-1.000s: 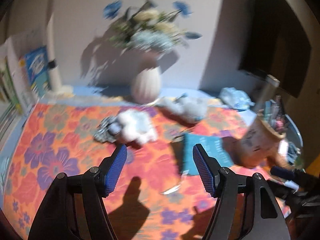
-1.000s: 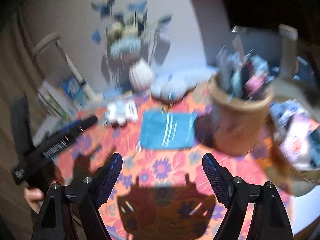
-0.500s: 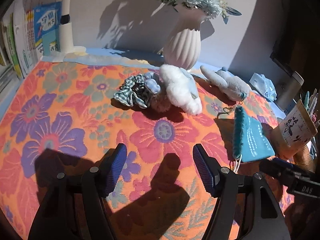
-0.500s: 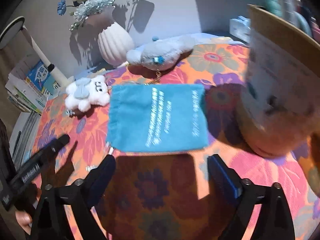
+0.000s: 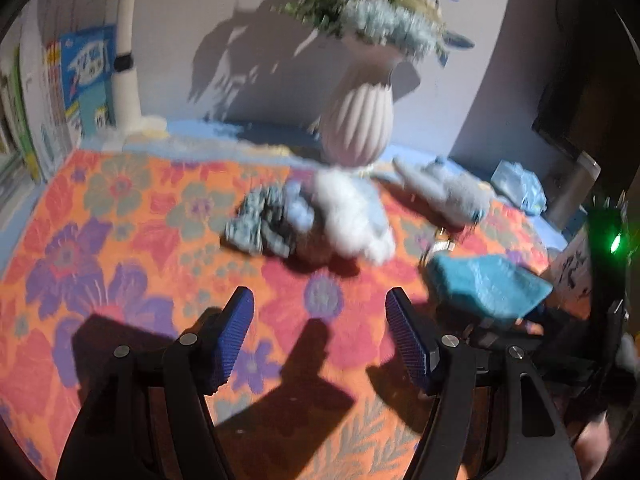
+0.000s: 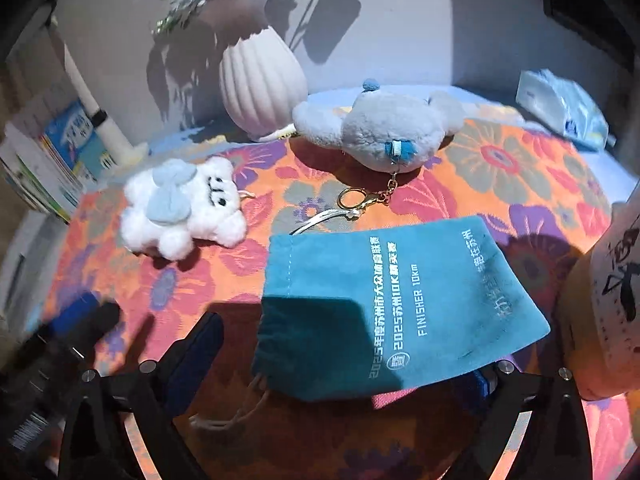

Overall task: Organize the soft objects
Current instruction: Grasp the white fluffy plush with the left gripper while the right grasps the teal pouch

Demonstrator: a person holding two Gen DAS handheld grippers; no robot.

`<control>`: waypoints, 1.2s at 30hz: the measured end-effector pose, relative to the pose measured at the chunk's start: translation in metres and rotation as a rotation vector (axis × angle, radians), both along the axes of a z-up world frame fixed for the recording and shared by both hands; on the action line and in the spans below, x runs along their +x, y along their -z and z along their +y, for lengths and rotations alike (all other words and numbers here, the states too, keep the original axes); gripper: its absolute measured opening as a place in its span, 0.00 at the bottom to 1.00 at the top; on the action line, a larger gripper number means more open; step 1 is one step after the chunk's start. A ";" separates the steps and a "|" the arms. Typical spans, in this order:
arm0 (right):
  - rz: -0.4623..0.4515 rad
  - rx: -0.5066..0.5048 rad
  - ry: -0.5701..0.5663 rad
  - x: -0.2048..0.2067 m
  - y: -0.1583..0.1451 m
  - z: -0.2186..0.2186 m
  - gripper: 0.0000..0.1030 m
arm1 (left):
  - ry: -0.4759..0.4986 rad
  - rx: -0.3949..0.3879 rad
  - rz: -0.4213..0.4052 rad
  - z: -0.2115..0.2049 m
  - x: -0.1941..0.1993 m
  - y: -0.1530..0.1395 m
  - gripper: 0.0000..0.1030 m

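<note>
A teal drawstring pouch point(image 6: 392, 304) lies on the floral cloth, its near edge between the wide-open jaws of my right gripper point(image 6: 340, 364); it rides up over the right finger. It also shows in the left wrist view point(image 5: 488, 286). A white fluffy plush point(image 6: 184, 208) lies to the left, a grey-blue plush keychain point(image 6: 384, 132) behind. In the left wrist view the white plush point(image 5: 352, 216) lies beside a striped scrunchie point(image 5: 260, 224). My left gripper point(image 5: 320, 332) is open and empty, short of them.
A ribbed white vase point(image 6: 260, 80) with flowers stands at the back. A tan pen cup point(image 6: 608, 312) stands close on the right. A tissue pack point(image 6: 560, 104) lies back right. Books point(image 5: 80, 88) and a lamp post point(image 5: 128, 52) stand back left.
My right gripper has moved forward, so the pouch's near edge now lies between its jaws. My left gripper has drawn back a little and tilted up.
</note>
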State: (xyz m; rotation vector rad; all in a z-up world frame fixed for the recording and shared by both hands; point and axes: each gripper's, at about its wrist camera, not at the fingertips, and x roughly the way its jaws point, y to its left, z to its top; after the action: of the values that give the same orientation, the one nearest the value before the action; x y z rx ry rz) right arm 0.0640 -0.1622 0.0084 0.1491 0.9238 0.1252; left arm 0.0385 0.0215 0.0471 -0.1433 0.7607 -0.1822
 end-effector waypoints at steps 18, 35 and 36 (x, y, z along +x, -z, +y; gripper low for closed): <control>-0.060 0.043 -0.071 -0.006 -0.002 -0.013 0.37 | 0.201 0.080 -0.039 -0.064 0.056 -0.007 0.64; -0.133 0.037 -0.078 -0.019 -0.010 -0.011 0.24 | 0.139 0.037 -0.010 -0.062 0.066 0.010 0.26; -0.163 0.051 -0.086 -0.025 -0.014 -0.013 0.23 | 0.140 0.030 -0.025 -0.062 0.060 0.006 0.26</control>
State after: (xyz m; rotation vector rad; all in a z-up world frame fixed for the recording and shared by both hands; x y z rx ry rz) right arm 0.0394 -0.1749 0.0224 0.1444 0.7652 0.2371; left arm 0.0982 -0.0402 0.0406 -0.0596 0.7487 -0.3048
